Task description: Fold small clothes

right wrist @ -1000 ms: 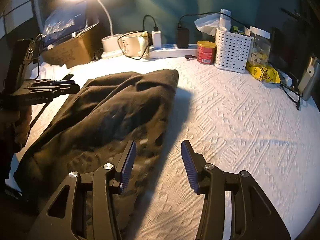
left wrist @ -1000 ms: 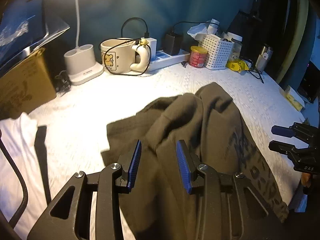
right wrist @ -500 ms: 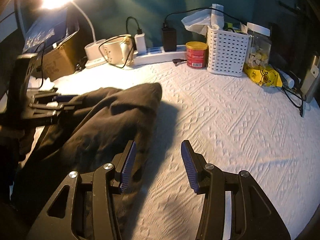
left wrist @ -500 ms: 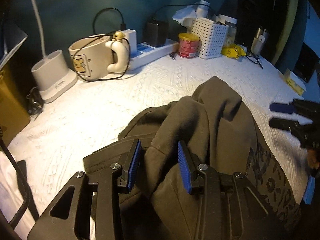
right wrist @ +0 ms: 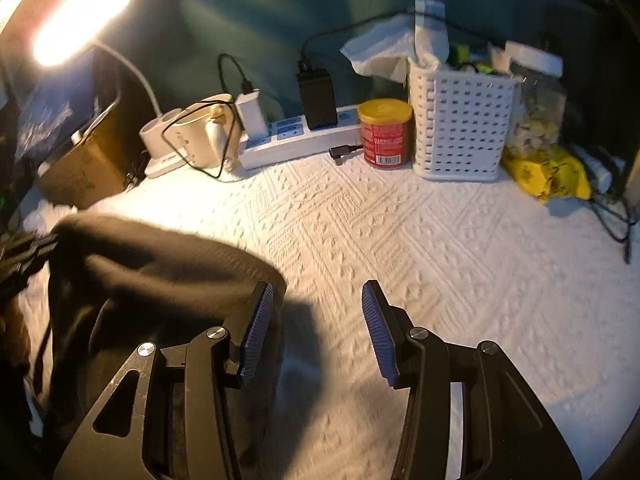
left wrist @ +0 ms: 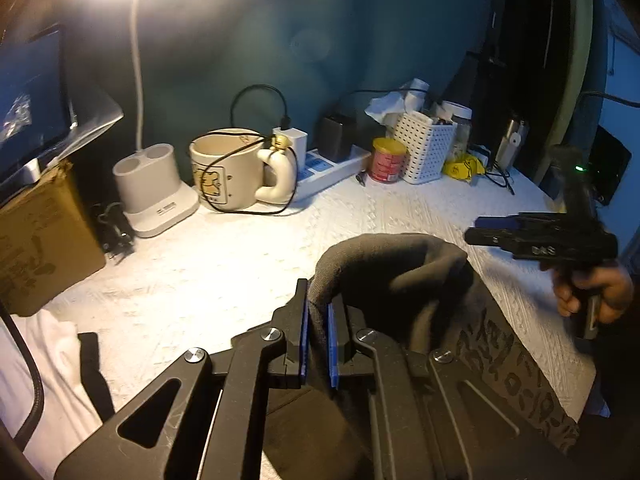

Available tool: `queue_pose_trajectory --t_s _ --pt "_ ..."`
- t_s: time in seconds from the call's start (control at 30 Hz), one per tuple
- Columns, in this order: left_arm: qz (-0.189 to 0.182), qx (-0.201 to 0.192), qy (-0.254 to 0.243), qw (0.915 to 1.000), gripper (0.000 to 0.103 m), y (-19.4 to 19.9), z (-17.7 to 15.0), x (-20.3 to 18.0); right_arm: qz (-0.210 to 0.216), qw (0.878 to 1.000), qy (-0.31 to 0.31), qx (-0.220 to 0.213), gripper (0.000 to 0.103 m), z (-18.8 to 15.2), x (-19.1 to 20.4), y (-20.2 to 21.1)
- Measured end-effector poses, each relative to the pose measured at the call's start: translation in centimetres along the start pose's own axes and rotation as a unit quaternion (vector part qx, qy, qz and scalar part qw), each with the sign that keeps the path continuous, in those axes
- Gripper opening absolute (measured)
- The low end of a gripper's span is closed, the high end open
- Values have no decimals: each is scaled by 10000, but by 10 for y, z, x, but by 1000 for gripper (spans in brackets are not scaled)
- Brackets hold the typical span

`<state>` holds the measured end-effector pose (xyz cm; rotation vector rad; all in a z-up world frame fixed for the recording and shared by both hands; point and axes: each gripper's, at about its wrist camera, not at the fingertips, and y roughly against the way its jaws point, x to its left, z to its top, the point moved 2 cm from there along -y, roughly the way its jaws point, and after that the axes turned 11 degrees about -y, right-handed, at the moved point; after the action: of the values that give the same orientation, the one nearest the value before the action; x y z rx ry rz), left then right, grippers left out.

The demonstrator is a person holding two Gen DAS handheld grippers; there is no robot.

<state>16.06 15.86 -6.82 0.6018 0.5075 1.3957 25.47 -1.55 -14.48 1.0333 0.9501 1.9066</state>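
Since a second earlier the left gripper [left wrist: 317, 338] had clamped a ridge of the soft, limp dark sweatshirt [left wrist: 400, 276]; the right gripper [right wrist: 318, 330] hung half-wide, empty, beside its edge.

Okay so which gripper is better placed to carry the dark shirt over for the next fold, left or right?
Left. The left gripper is already shut on a raised fold of the dark shirt. The right gripper is open beside the shirt's edge, with only the white table cover between its fingers.
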Motion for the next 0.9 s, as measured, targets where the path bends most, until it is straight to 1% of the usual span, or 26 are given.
queue_pose_trajectory --t_s 0.07,0.2,0.37,0.43,0.53,0.6,0.67,0.73,0.77,0.8,0.83,0.9 --pt "34 66 55 10000 6 -4 -4 4 70 9998 -165 89 50 6 0 -11" --pt "50 187 218 9996 6 -9 -14 15 311 9987 -272 295 50 9 5 -27" --pt "34 344 403 9986 6 -13 -28 21 733 9923 -647 756 49 4 3 -47" --pt "7 365 435 9984 6 -14 -31 21 864 9890 -813 881 49 4 2 -49" --pt "-56 342 405 9986 6 -13 -31 19 941 9861 -981 957 49 6 0 -47" --pt "-74 328 363 9988 6 -13 -30 18 1089 9828 -1065 1046 49 6 -2 -43" --pt "-111 318 363 9988 6 -13 -30 19 1199 9807 -1017 1162 49 4 1 -43" --pt "-143 329 378 9986 6 -14 -32 20 1339 9798 -907 1176 49 1 8 -45" --pt "-158 352 394 9985 6 -16 -34 21 1418 9798 -867 1113 44 -1 12 -47" --pt "-163 375 409 9983 6 -17 -34 21 1458 9796 -850 1095 35 0 13 -48" --pt "-170 409 438 9981 6 -19 -35 23 1473 9797 -810 1091 24 0 16 -50" --pt "-187 413 459 9979 6 -21 -35 23 1536 9795 -845 989 13 5 17 -51"
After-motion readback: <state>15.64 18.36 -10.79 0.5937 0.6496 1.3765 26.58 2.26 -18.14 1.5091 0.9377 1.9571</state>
